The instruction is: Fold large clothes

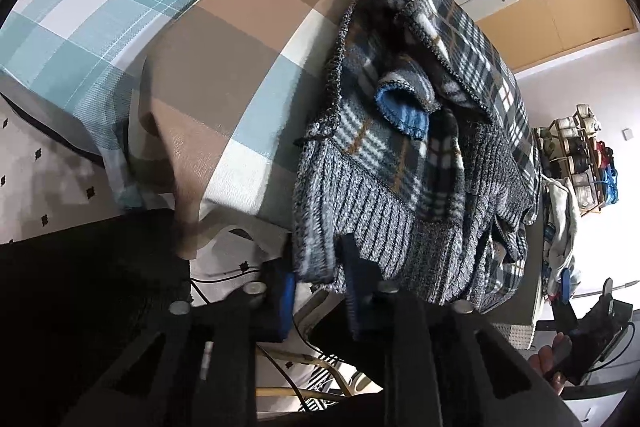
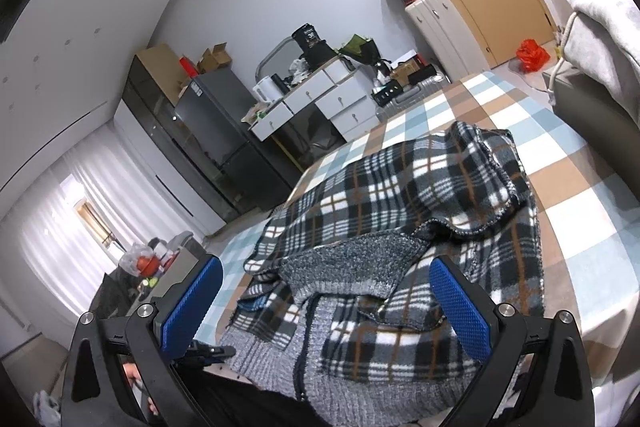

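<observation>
Ribbed hem is sitting between my left hand-held gripper's narrowed fingers, right hand-held gripper gaping wide; I'm aiming to pinch deep.

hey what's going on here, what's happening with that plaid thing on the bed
A person with a handheld gripper in each hand is folding a plaid fleece jacket with a grey knit lining, which lies rumpled on the checked bedspread. The left gripper is at the jacket's ribbed hem, its fingers on either side of the edge. The right gripper is open above the jacket, holding nothing. No neat fold shows yet.
</observation>
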`<move>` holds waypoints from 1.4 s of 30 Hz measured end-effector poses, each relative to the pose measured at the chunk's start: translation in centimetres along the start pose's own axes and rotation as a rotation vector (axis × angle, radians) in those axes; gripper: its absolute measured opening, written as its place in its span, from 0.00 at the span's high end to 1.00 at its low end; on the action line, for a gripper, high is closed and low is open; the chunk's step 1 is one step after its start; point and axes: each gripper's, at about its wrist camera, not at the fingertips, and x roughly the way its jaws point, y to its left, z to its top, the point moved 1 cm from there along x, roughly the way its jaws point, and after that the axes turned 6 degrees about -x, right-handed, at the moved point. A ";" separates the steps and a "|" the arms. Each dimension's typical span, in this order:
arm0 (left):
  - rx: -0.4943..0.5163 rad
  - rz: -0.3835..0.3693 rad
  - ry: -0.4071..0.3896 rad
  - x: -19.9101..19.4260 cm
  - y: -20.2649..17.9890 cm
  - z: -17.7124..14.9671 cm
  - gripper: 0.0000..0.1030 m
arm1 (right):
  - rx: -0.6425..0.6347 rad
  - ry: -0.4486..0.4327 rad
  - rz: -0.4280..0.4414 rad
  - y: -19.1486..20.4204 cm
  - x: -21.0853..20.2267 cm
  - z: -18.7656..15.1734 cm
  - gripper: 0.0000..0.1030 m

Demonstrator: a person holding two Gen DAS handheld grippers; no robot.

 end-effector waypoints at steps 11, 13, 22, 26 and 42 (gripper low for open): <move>0.108 -0.020 -0.055 -0.8 -3.7 0.5 0.97 | 0.004 -0.003 0.000 -0.1 0.0 0.1 0.00; 0.118 0.011 -0.031 0.0 -3.9 0.8 0.97 | 0.007 -0.002 0.001 -0.2 0.0 0.1 0.00; 0.045 0.031 -0.014 0.5 -2.6 0.7 0.69 | 0.013 -0.005 0.007 -0.3 0.0 0.1 0.00; 0.018 0.028 -0.017 0.3 -2.2 0.8 0.65 | 0.005 -0.003 0.005 0.0 -0.1 0.0 0.00; 0.159 0.110 -0.036 1.1 -3.7 0.9 0.96 | 0.060 0.023 -0.007 -1.1 -0.2 0.6 0.00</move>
